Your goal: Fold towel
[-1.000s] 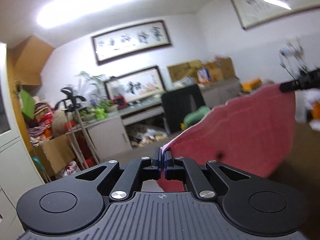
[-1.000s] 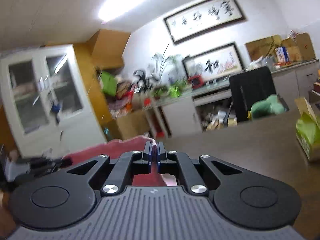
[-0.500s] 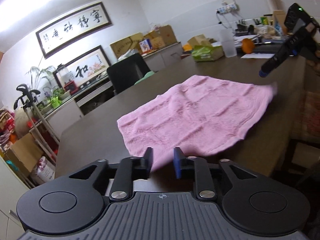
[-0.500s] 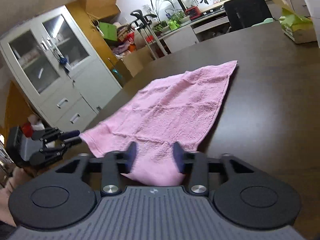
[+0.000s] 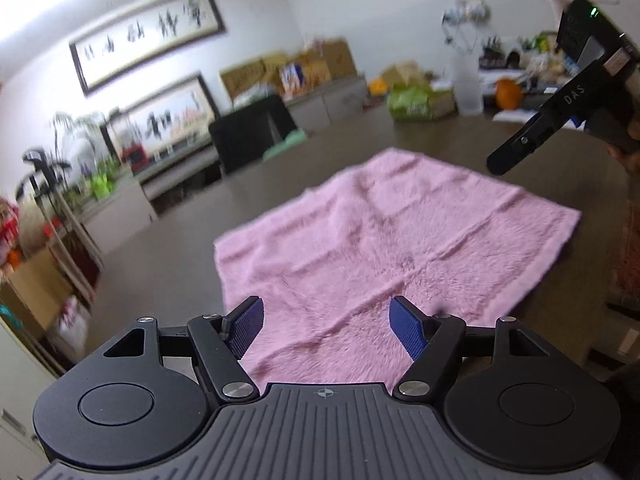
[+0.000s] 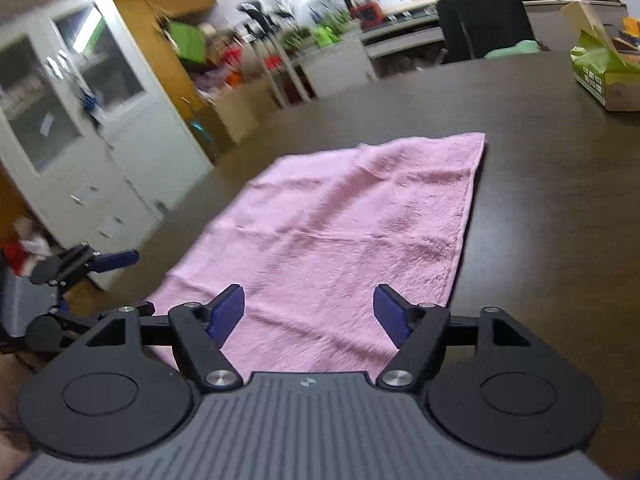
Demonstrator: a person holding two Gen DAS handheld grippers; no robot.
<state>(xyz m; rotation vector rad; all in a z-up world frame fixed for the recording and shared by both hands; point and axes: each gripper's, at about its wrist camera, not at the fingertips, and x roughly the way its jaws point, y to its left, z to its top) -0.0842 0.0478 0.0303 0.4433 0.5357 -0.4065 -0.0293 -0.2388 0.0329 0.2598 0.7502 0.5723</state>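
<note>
Cluttered office: dark conference table (image 6: 540,168), black chair (image 6: 484,24), glass-door cabinet (image 6: 60,92), framed calligraphy (image 5: 148,36).

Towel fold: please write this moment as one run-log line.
towel: flat on table | left gripper: open, just released | right gripper: open, just released

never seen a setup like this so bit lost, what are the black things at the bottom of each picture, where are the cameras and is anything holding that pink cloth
The black shapes are hand-held grippers, one in each of a person's hands, not a robot arm. Each carries a wide-angle camera looking forward along its two blue-padded fingers.

One picture looks out from the left gripper, the other from the right gripper. Each view also catches the other gripper at its edge.

A pink towel lies spread flat on a dark table. A green box sits further back.

Nothing is held. Both grippers' jaws have just been opening and now stand wide above the towel's near edge, their pads not pressing on it.
</note>
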